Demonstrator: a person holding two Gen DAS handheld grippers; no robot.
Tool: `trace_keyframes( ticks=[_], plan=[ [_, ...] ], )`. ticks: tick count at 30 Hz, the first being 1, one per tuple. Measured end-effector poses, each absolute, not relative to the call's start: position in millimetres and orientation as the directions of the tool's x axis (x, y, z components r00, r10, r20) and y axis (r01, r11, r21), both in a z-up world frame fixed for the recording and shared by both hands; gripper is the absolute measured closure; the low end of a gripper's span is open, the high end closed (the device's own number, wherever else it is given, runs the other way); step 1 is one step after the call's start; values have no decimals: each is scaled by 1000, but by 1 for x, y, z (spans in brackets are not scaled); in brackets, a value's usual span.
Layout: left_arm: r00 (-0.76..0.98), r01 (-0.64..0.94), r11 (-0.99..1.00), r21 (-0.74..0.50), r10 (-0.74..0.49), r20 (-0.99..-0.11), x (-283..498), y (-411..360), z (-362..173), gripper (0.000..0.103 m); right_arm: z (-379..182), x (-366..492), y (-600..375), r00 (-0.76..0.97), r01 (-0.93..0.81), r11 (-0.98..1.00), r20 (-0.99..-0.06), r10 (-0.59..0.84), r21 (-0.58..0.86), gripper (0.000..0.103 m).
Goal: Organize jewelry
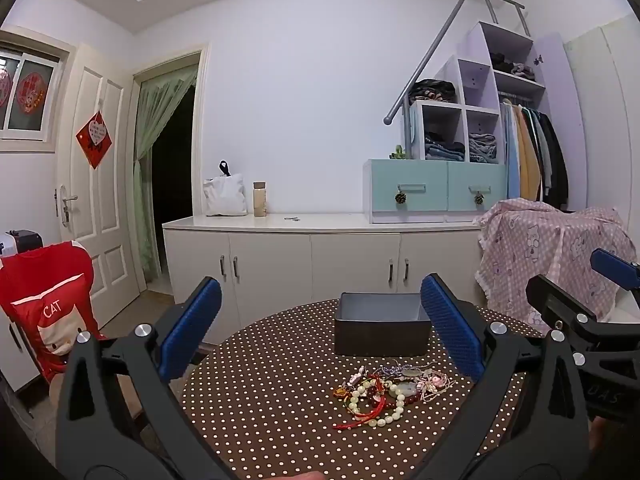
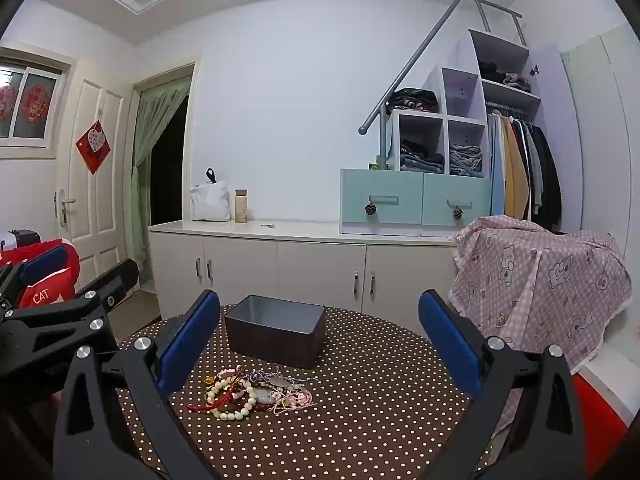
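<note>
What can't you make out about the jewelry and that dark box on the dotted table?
- Jewelry pile: tangled in both wrist views; how many pieces, and which cord belongs to which, is too small and overlapped to tell.
- Box: its front wall hides the floor in the left view; the right view shows only part of the inside, so whether anything lies there is unclear.
- Table: near edge cut off by both open grippers' frames.

The jewelry (image 1: 386,394) is too tangled to tell pieces apart, the box's (image 1: 382,328) floor is hidden, and the worktop's (image 1: 260,400) near edge is cut off.
</note>
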State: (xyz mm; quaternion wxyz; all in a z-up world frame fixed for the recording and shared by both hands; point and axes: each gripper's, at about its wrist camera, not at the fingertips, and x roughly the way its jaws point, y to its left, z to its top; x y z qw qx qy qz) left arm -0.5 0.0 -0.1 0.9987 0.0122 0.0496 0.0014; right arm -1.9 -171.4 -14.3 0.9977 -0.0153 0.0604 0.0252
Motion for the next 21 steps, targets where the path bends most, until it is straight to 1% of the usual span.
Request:
trace_keyframes(
  ticks=[15,21],
  plan=[
    [995,-3,1000,31,6,-101,-5,-13,5,5,-19,-3,-170,991,-51,998,-127,47,-27,8],
    [995,-1,1000,30,4,-100,-3,-2,-1,5,-21,-1,-172,990,-52,998,-134,49,-21,8]
  ],
)
